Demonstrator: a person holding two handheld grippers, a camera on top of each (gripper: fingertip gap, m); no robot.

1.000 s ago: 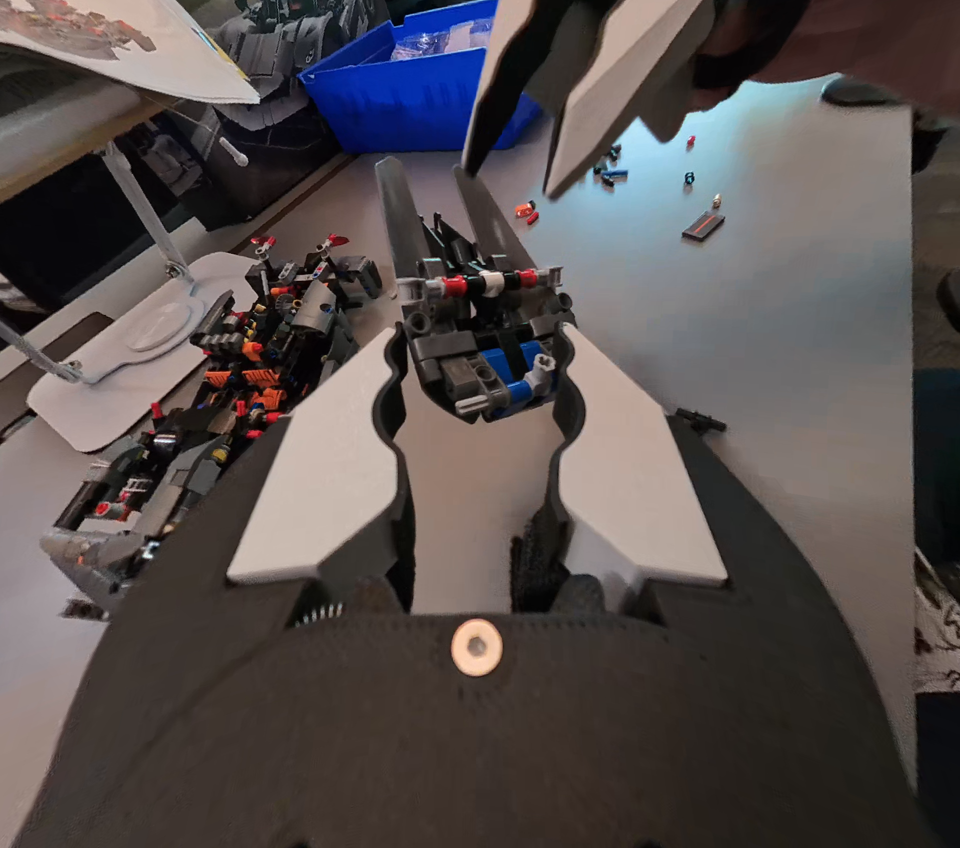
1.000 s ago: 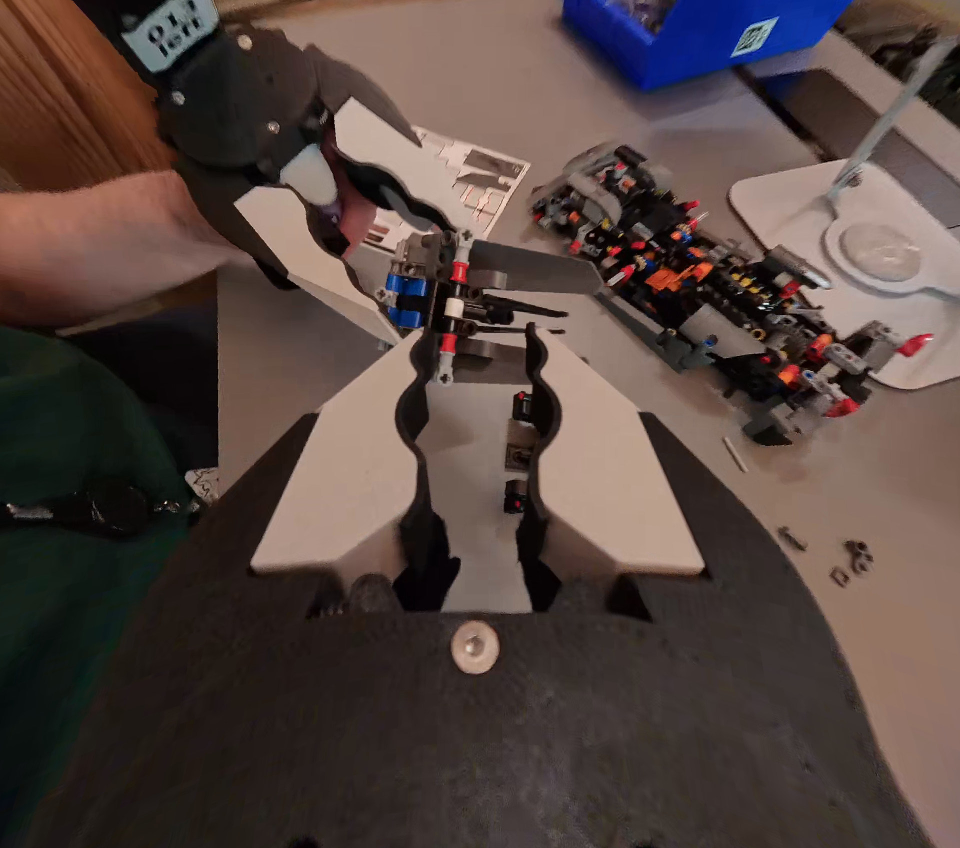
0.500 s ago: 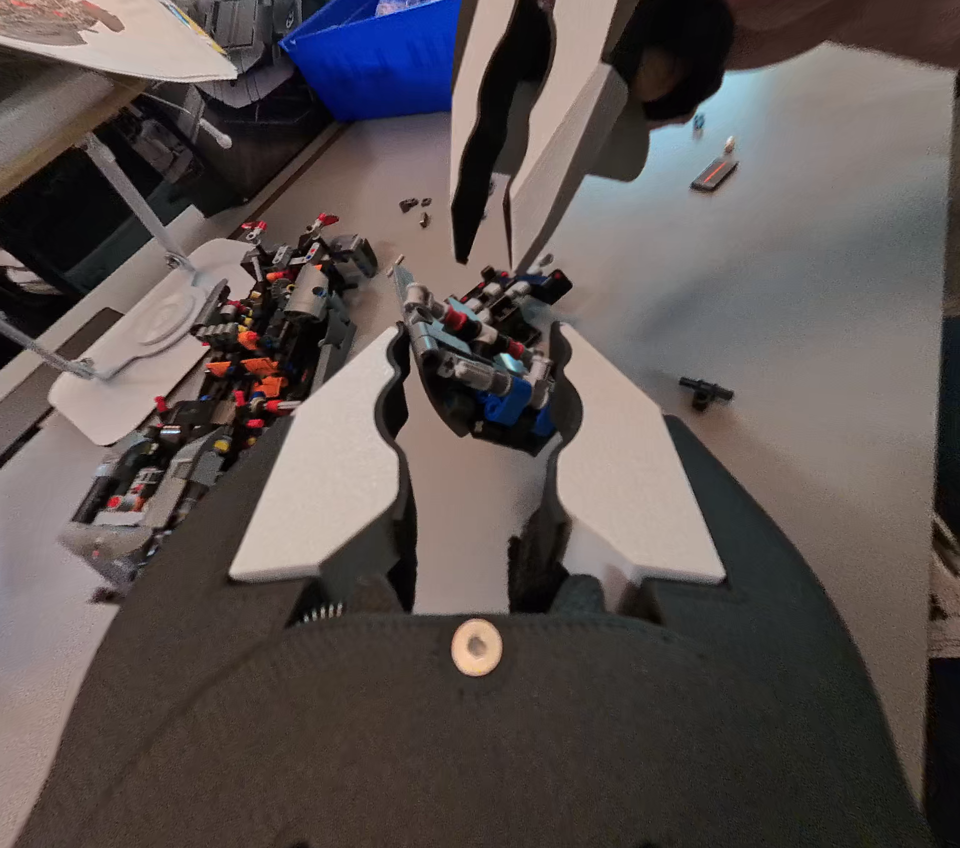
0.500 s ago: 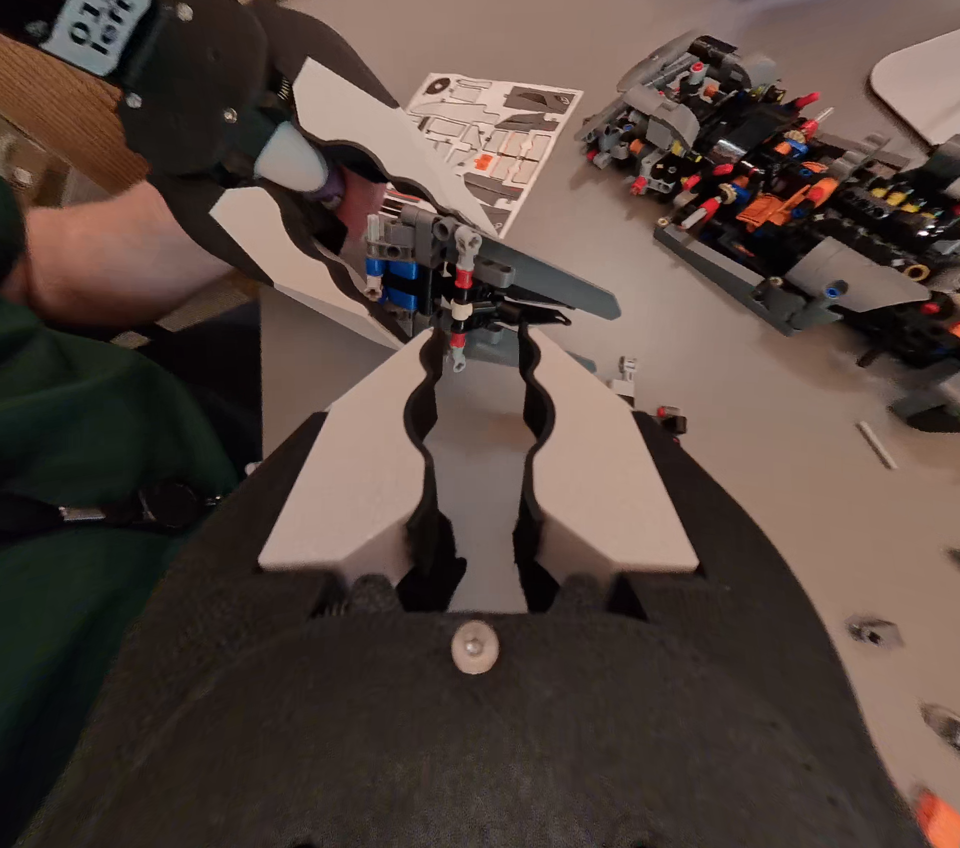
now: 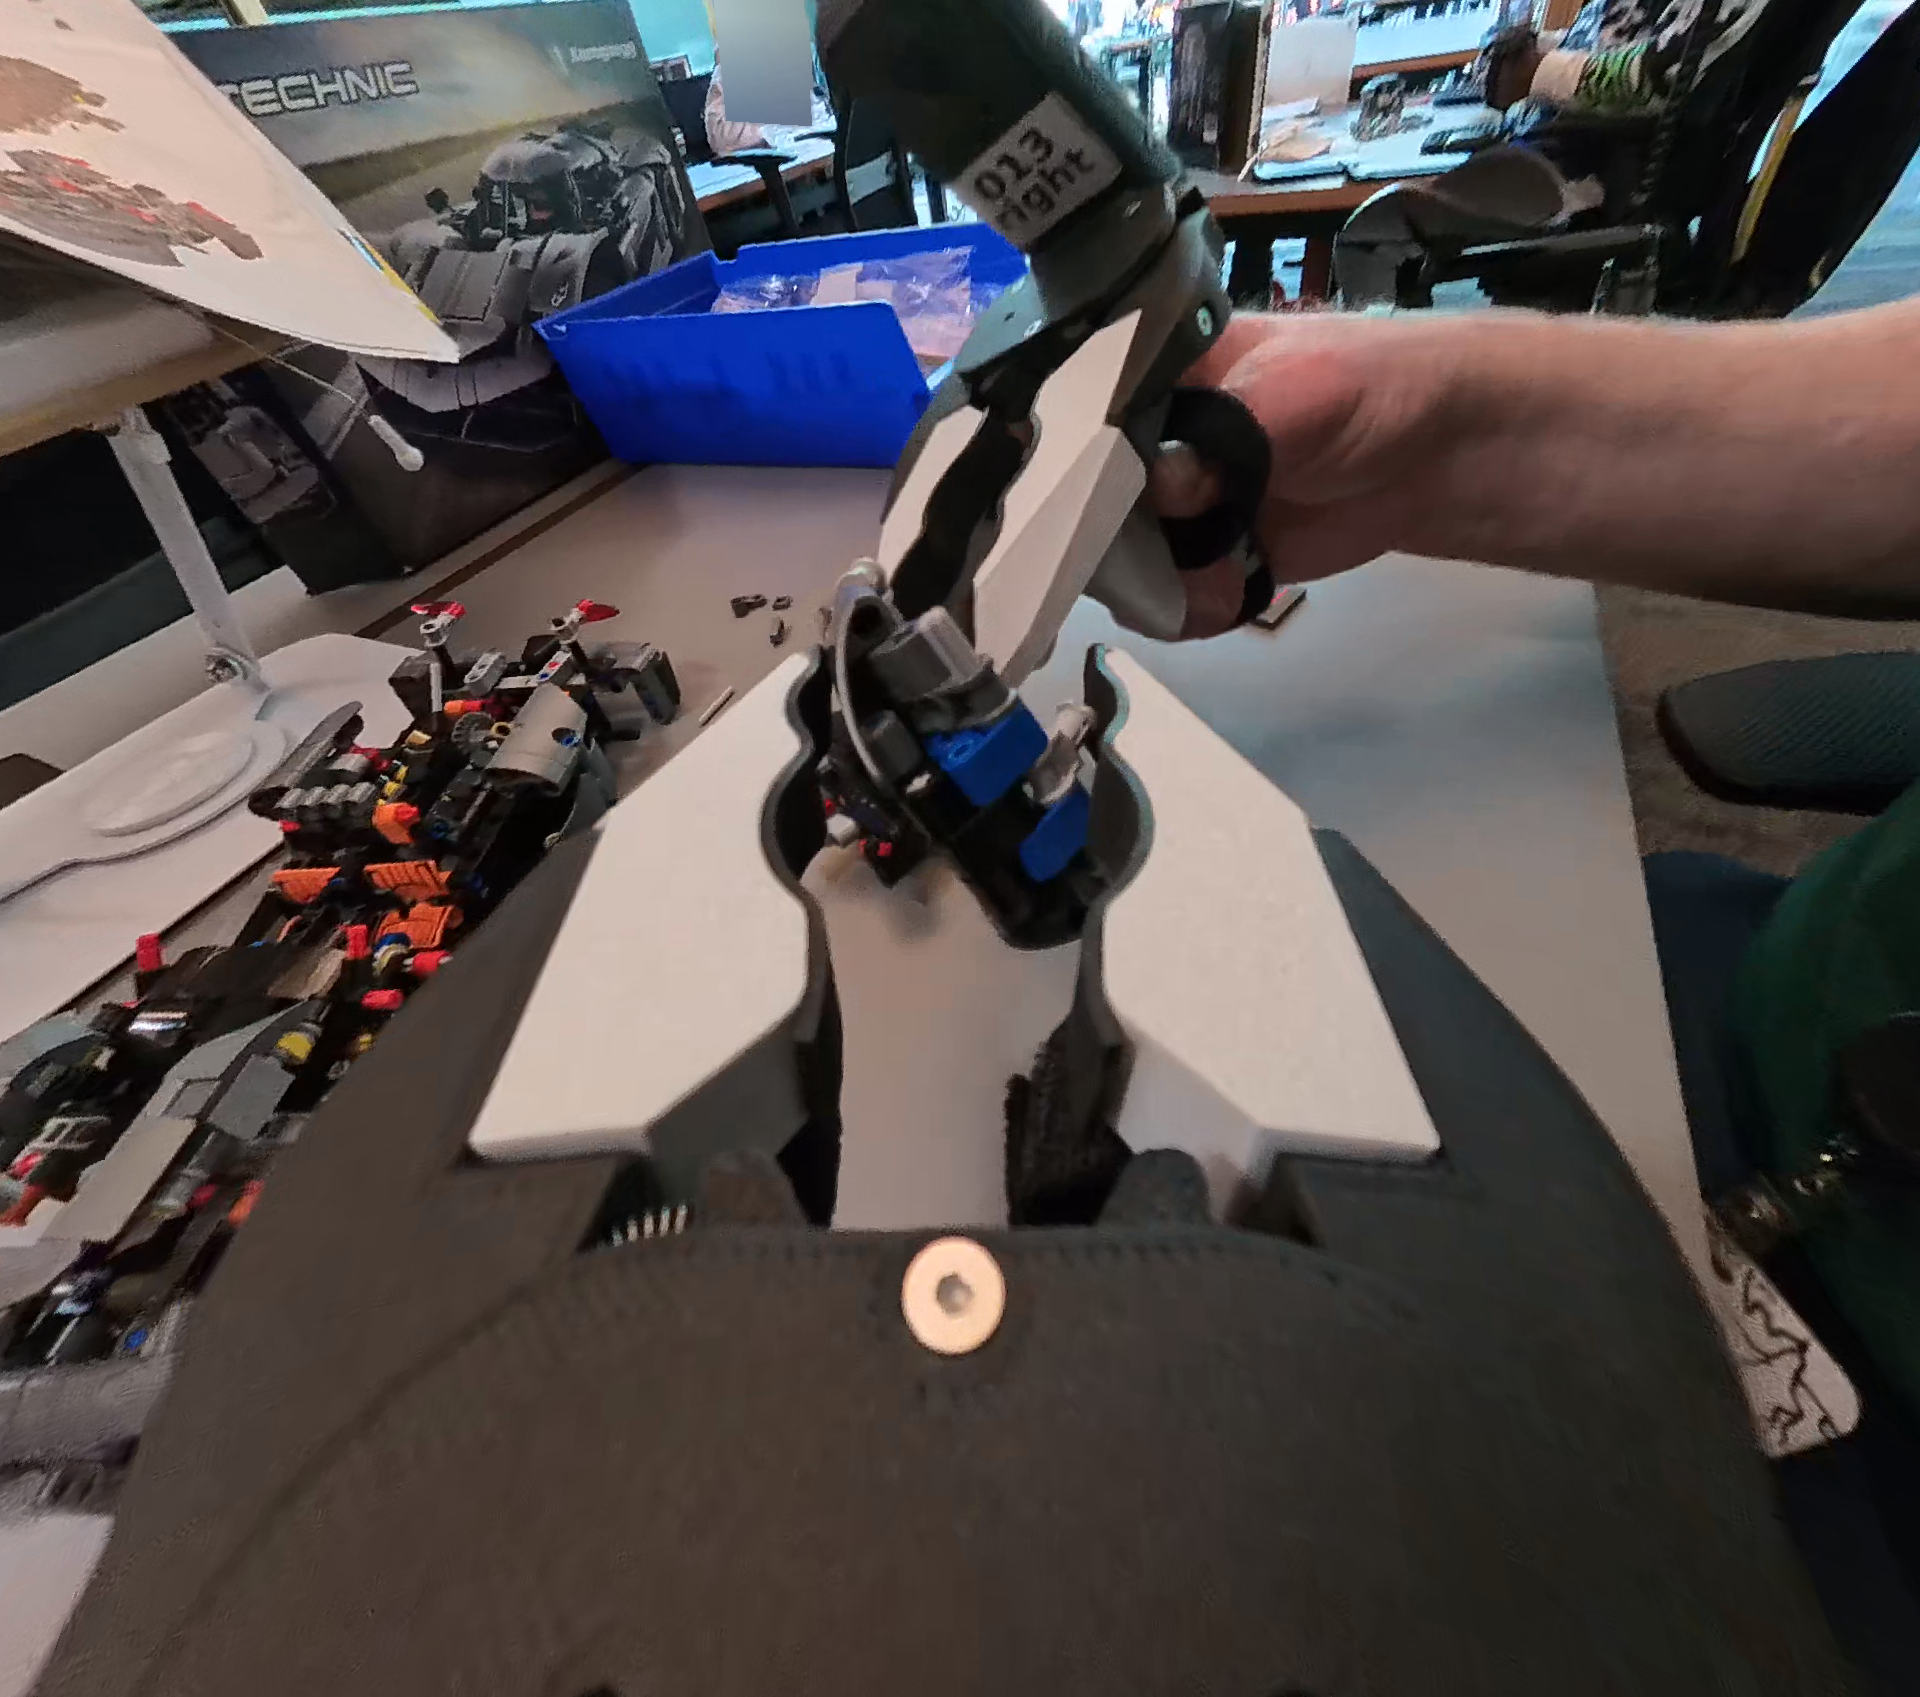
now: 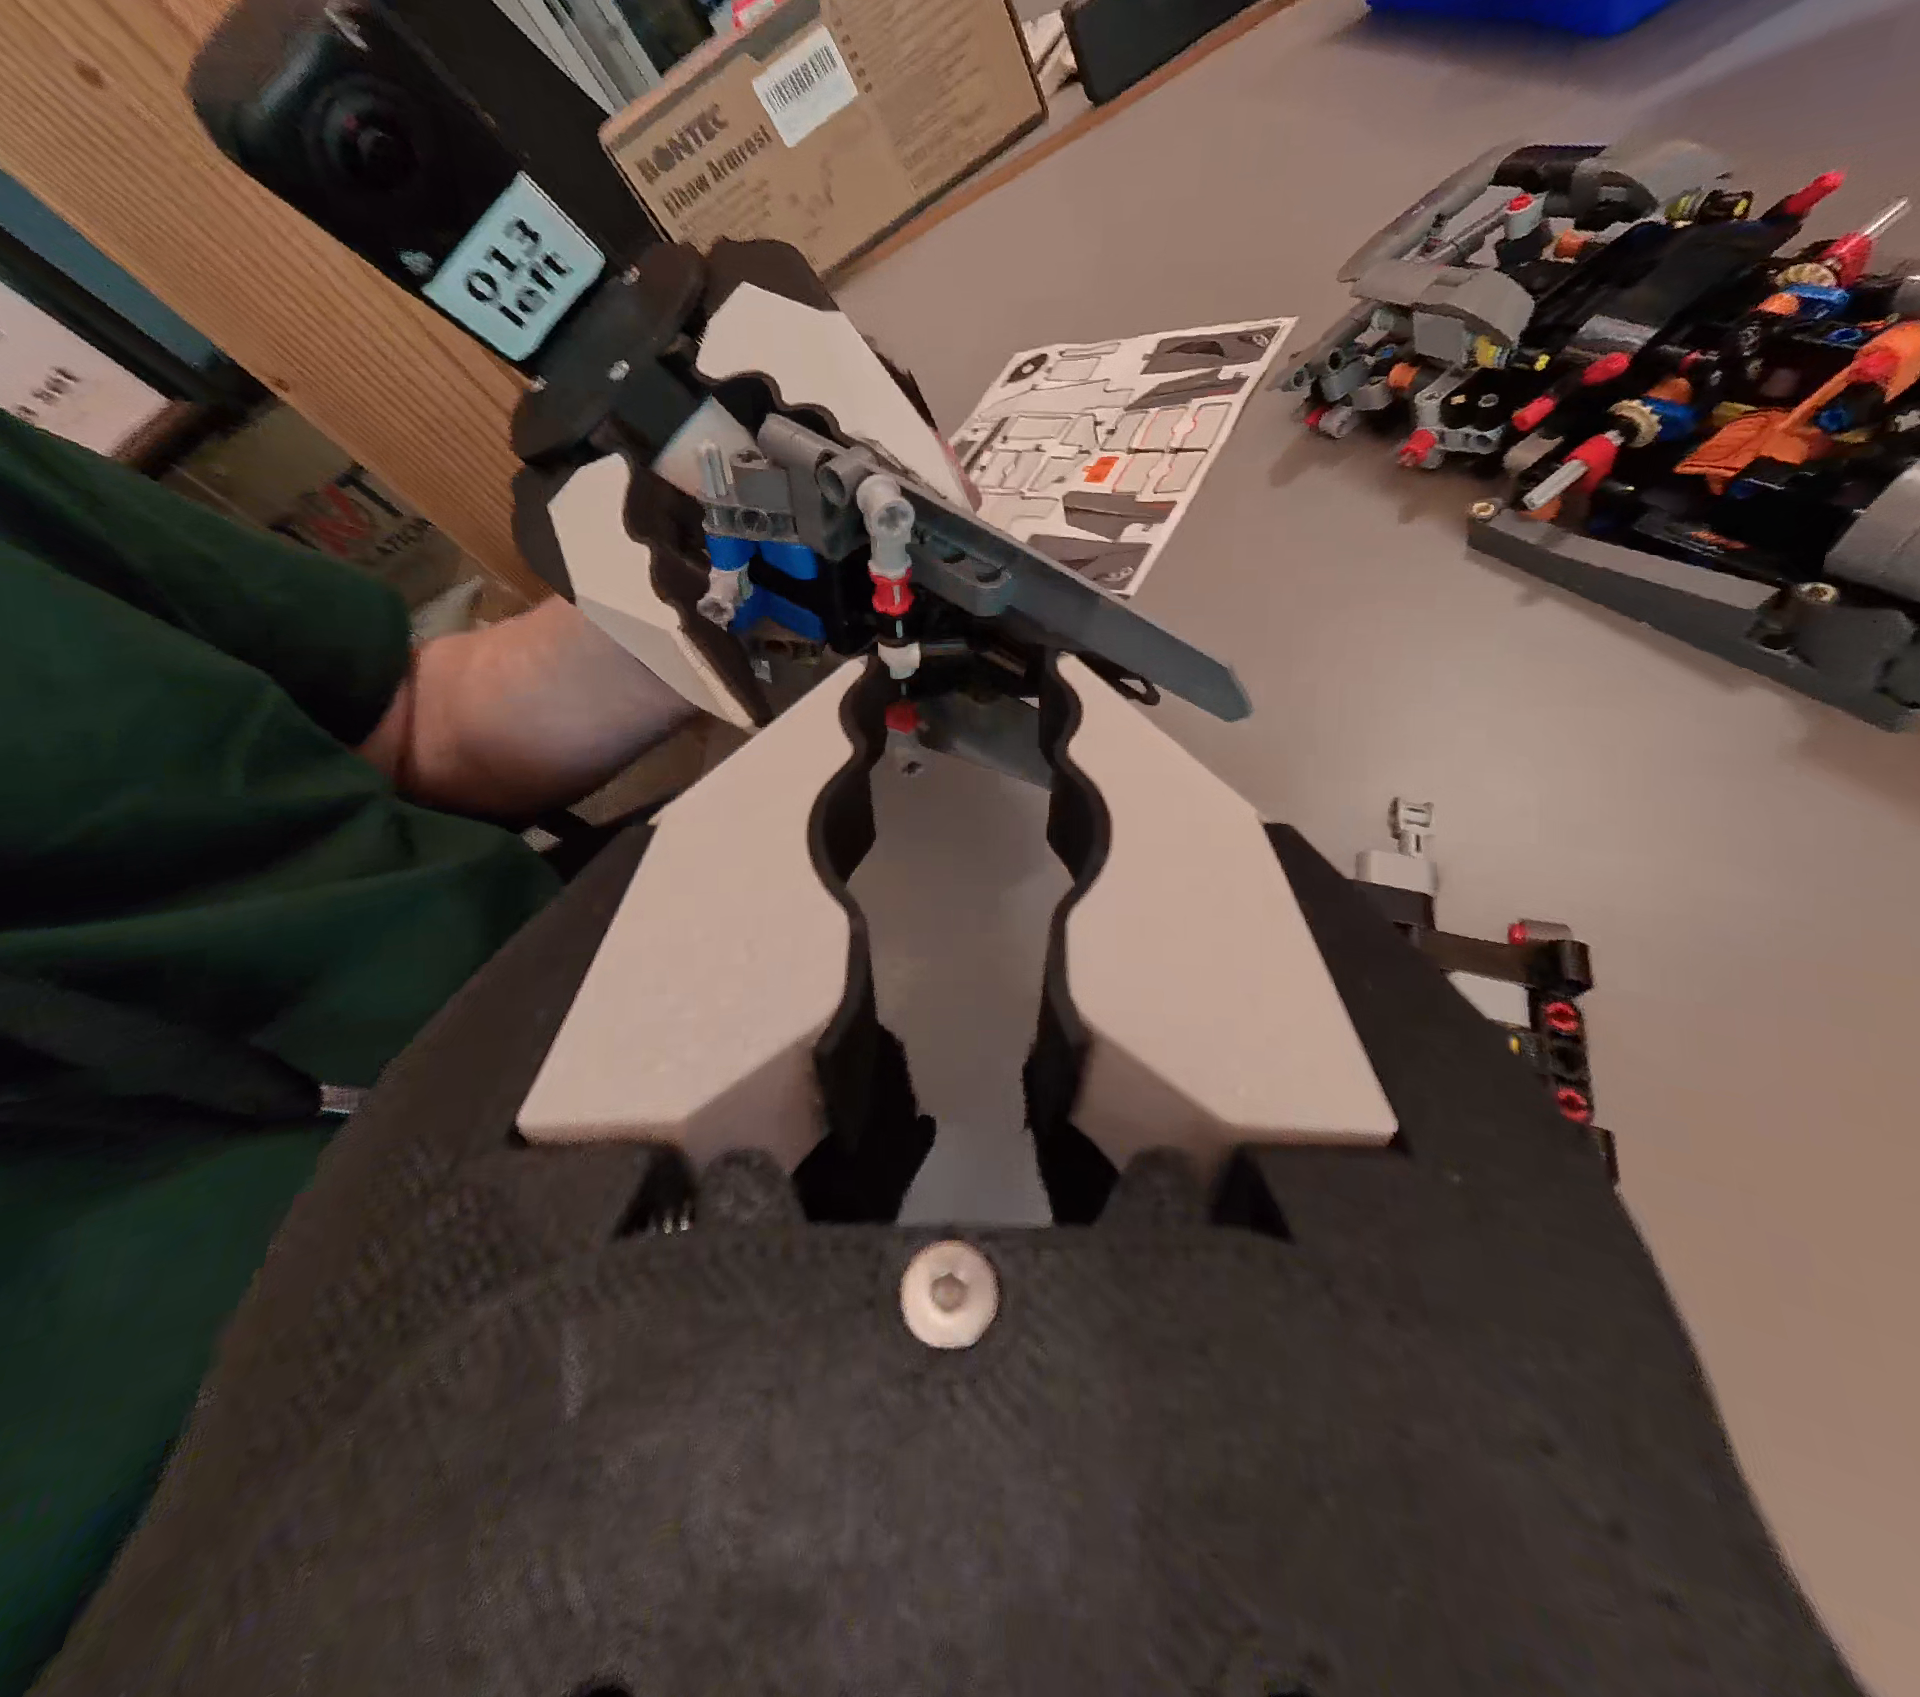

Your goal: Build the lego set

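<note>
A small Lego sub-assembly [image 5: 966, 764] of grey, blue and black parts with a long dark grey panel sits between my left gripper's [image 5: 956, 681] fingers, which are shut on it and hold it above the table. My right gripper [image 5: 951, 634], held in a hand, comes down from above with its tips at the sub-assembly's top end. In the right wrist view the sub-assembly [image 6: 883, 546] is tilted. Its thin axle with red and white pieces lies between my right gripper's [image 6: 945, 686] parted tips. The left gripper's fingers [image 6: 623, 567] hold its blue end.
The large vehicle build [image 5: 416, 837] lies on the table to the left, also in the right wrist view [image 6: 1662, 400]. A blue bin [image 5: 748, 380], the set box [image 5: 468, 141] and an instruction booklet [image 5: 156, 193] on a stand are behind. A sticker sheet [image 6: 1122, 442] and loose parts [image 6: 1548, 1024] lie nearby. The tips of both grippers are at nearly the same place.
My left gripper has lifted and rolled the sub-assembly so that its panels turn away. My right gripper has come down from above and now has its tips at the sub-assembly.
</note>
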